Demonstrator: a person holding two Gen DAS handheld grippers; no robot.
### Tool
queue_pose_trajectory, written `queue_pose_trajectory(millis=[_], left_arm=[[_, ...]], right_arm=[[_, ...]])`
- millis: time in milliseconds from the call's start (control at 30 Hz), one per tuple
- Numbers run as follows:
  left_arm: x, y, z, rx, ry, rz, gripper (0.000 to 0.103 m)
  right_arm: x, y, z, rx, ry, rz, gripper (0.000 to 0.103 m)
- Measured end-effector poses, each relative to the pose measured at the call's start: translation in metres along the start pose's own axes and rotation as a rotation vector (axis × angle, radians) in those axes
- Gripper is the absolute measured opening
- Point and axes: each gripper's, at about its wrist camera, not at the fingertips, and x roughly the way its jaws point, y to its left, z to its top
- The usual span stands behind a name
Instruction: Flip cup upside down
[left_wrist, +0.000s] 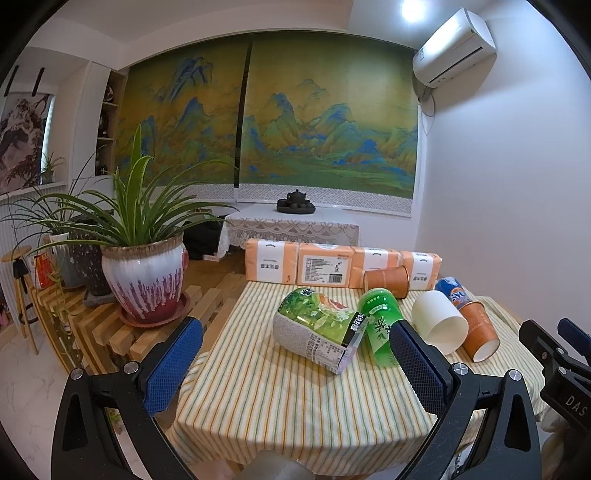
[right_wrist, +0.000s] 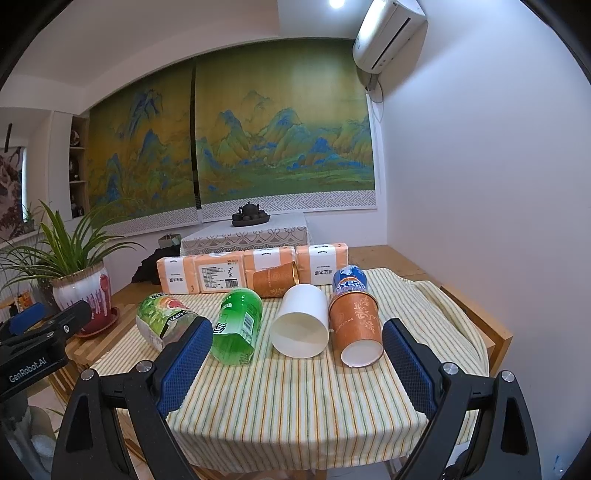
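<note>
Blue can (right_wrist: 349, 281) half-hidden behind orange cup (right_wrist: 356, 326)

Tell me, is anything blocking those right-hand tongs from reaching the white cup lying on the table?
Nothing visible is. The right tongs are open, and the white cup lies on its side straight ahead, mouth toward them, with only bare striped tablecloth between. An orange cup and a green bottle flank it.

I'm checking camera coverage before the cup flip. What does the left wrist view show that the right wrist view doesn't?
Only the left wrist view shows the stool and the slatted wooden bench under the plant pot. Only the right wrist view shows the bare wooden table corner right of the cloth. Both show the white cup on its side, the orange cup beside it, and open grippers.
</note>
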Motion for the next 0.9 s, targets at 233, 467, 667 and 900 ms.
queue_pose_trajectory(millis=[233,467,667,900], left_arm=[[0.004,-0.001,-0.001,0.003,0.011,-0.002,0.102],[0.011,-0.001,0.000,0.001,0.024,0.001,0.102],[0.019,-0.005,0.000,0.010,0.039,-0.002,0.102],[0.029,-0.012,0.000,0.018,0.054,-0.003,0.102]], right_arm=[[0.008,-0.003,0.001,0.001,0.009,-0.006,0.091],[0.016,-0.009,-0.001,0.018,0.029,-0.006,0.091],[0.034,-0.023,0.008,0.034,0.072,0.003,0.091],[0.059,-0.043,0.022,0.025,0.092,-0.020,0.091]])
